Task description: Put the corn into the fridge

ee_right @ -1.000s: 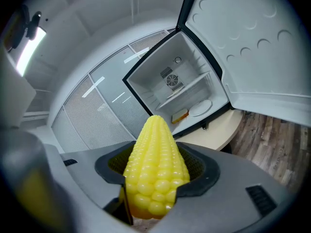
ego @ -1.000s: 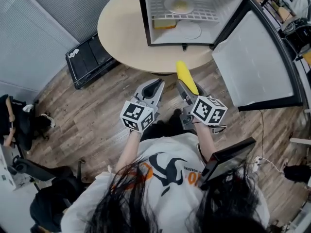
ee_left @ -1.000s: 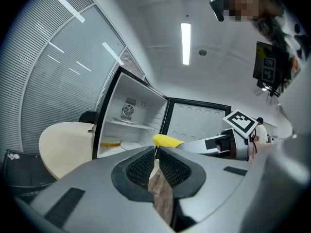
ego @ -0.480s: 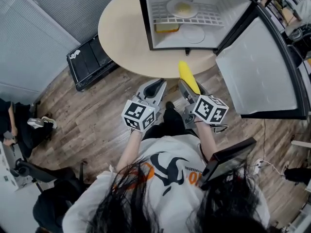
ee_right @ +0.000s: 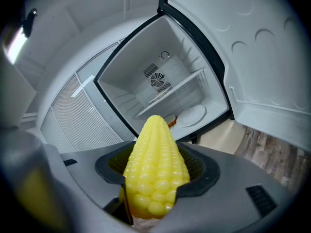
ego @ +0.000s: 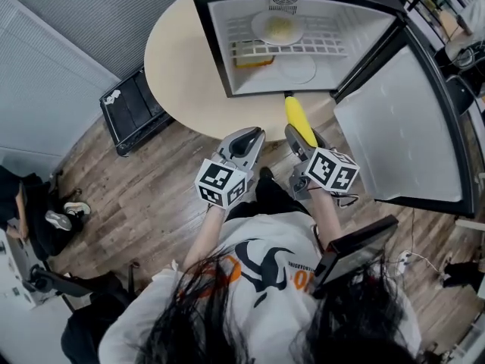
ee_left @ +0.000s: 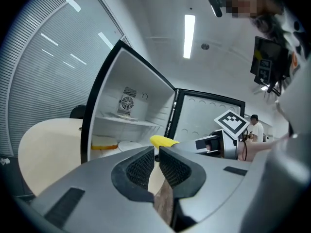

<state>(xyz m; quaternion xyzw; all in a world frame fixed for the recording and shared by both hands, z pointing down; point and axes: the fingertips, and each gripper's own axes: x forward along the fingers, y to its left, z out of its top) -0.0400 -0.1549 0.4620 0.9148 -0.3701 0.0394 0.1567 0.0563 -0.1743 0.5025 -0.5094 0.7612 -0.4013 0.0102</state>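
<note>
The right gripper clamps only the thick base of a yellow plastic corn cob, so most of the cob sticks out past the jaws. That is likely the main risk: if the pointed tip bumps the fridge's lower front edge or the wire shelf on the way in, the cob could twist in the ridged pads or slip free and drop to the wood floor. A careless set-down could also nudge the white plate on the fridge floor.

The right jaws are parted just enough to fit the cob, one pad pressed against each side. The left gripper holds nothing; its jaws are almost together, with only a thin slit between the pads. It hangs just beside the right one.

The corn is in the air, pointing at the black-framed white mini fridge, its tip about at the opening's lower edge. The fridge stands on a round beige table, its door swung wide to the right.
</note>
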